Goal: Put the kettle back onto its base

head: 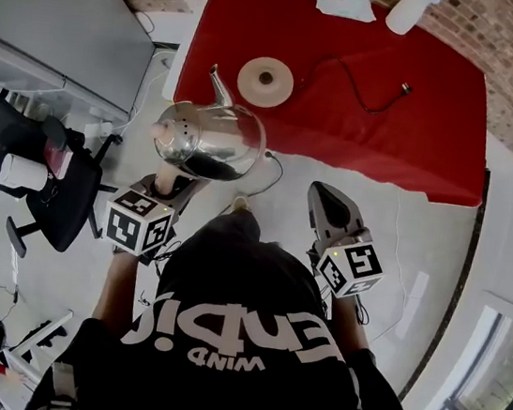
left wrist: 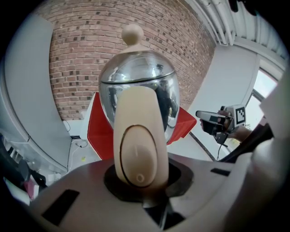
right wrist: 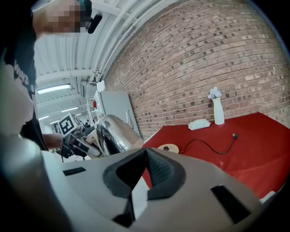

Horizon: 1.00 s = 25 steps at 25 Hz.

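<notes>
A shiny steel kettle (head: 211, 138) with a cream handle (left wrist: 136, 145) and a cream lid knob hangs in the air at the near left corner of the red table (head: 407, 145). My left gripper (head: 177, 185) is shut on the handle from behind. The round cream base (head: 265, 81) lies on the table just beyond the kettle's spout, with a black cord (head: 362, 93) running off to the right. My right gripper (head: 322, 197) is to the right of the kettle over the floor, shut and holding nothing. In the right gripper view the kettle (right wrist: 111, 133) is at left and the base (right wrist: 168, 147) shows behind the jaws.
A white vase (head: 409, 8) and a white packet (head: 344, 3) stand at the table's far edge against a brick wall. A black office chair (head: 42, 179) is on the floor at left, beside a grey cabinet (head: 55, 19). Cables trail on the floor by the table.
</notes>
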{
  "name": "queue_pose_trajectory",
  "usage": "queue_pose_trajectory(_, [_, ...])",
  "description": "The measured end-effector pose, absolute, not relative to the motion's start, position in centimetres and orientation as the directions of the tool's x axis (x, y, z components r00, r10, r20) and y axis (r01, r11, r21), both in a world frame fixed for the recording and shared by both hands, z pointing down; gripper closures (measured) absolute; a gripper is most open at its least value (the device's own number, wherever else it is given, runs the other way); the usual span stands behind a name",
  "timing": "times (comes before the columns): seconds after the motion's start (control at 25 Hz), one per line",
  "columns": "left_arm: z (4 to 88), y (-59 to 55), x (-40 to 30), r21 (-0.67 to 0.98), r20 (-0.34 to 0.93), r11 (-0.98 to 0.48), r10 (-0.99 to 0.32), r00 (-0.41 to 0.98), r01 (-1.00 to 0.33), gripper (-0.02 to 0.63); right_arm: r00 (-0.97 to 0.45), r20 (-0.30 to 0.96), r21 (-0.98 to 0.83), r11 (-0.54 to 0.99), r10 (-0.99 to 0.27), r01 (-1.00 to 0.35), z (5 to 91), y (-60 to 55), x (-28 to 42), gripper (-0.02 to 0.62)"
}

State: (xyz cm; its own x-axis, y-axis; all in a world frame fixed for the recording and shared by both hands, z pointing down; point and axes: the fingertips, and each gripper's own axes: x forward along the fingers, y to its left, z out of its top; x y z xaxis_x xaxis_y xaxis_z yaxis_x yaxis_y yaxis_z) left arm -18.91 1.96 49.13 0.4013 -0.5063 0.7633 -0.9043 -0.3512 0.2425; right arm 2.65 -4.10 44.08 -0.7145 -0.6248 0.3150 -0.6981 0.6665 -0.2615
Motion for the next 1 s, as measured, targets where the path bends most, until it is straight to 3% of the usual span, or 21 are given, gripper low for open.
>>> queue_pose_trajectory(0.52, [49.1, -0.9, -19.9, 0.26, 0.757, -0.42, -0.47, 0.454, -0.869, 0.546, -0.67, 0.321, -0.237, 0.628, -0.67, -0.741, 43.0, -6.0, 1.2, 0.574])
queue_pose_trajectory(1.0, [49.5, -3.5, -19.3, 0.27, 0.768, -0.381, -0.468, 0.436, -0.884, 0.546, -0.693, 0.312, -0.239, 0.653, -0.65, -0.719, 42.6, -9.1, 1.9, 0.572])
